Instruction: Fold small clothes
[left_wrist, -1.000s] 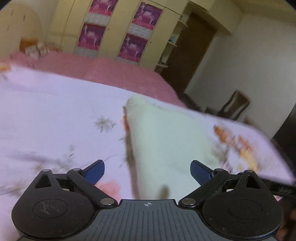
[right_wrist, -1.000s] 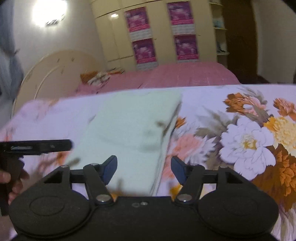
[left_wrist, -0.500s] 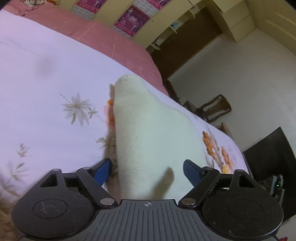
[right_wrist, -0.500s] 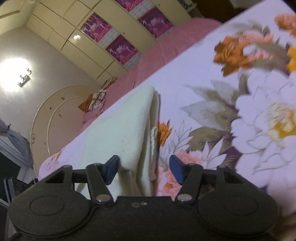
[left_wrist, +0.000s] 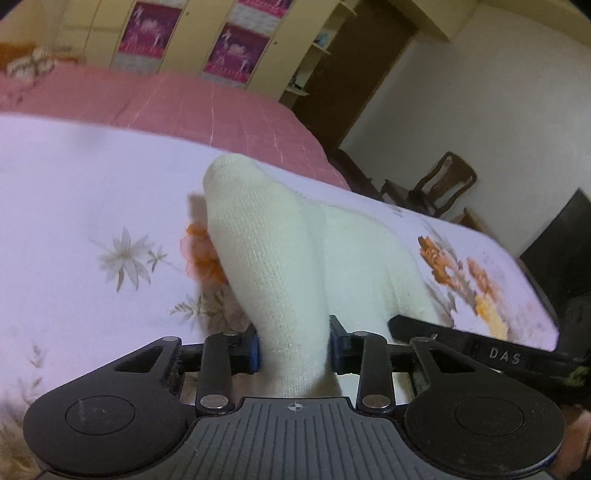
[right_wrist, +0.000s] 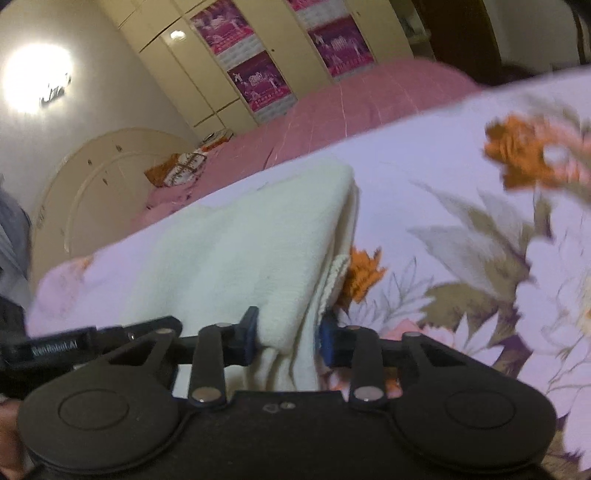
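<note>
Two near corners of the cream knit garment (left_wrist: 295, 266) sit between my closing left gripper (left_wrist: 293, 349) and right gripper (right_wrist: 284, 334), seemingly pinched; I should lift evenly.

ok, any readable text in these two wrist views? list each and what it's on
"DAS" – on the black bar of the right gripper, seen in the left wrist view; the rest is cut off.
White lettering on the black bar of the left gripper, seen in the right wrist view – too blurred to read.
Magenta posters on the wardrobe doors – print too small and blurred to read.
</note>
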